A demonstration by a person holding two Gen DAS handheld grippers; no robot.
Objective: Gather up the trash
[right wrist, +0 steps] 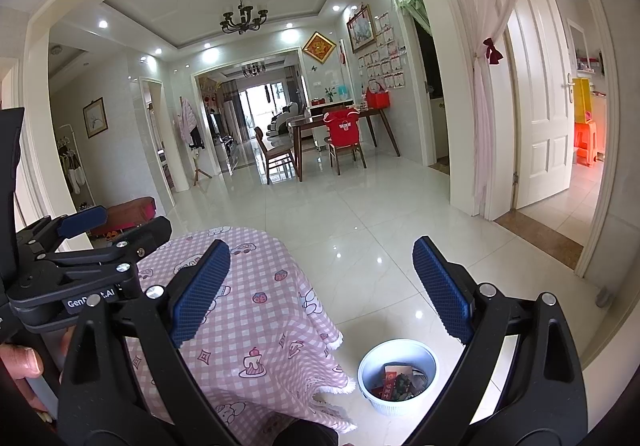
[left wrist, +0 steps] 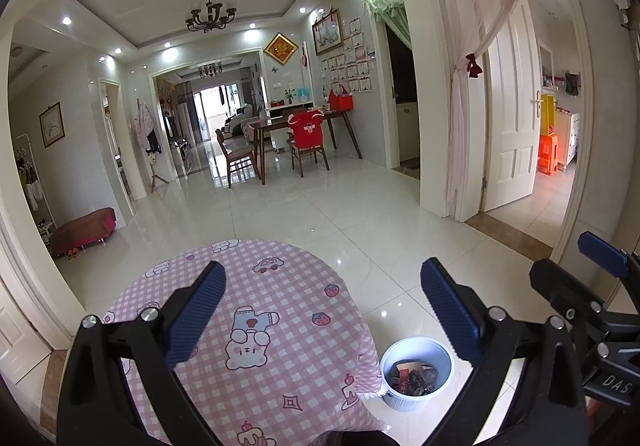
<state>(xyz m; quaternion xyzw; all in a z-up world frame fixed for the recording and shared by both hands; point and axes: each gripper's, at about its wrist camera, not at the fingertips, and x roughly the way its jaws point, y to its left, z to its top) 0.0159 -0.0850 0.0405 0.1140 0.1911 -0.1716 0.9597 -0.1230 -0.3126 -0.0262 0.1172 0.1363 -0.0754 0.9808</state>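
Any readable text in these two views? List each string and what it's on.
"DAS": black body of the right gripper, partly cut off.
"GenR..t.AI": black body of the left gripper, middle letters hidden.
Wall certificates, red diamond plaque, wrappers in the white ribbed bin: too small to read.

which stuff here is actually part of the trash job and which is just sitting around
Part of the job:
- white bin on the floor beside the table, wrappers and scraps already in it
- left gripper, jaws wide apart, holding nothing
- right gripper, same

Just there:
- pink checked tablecloth on the round table
- dining table and chairs
- red bench
- orange stool
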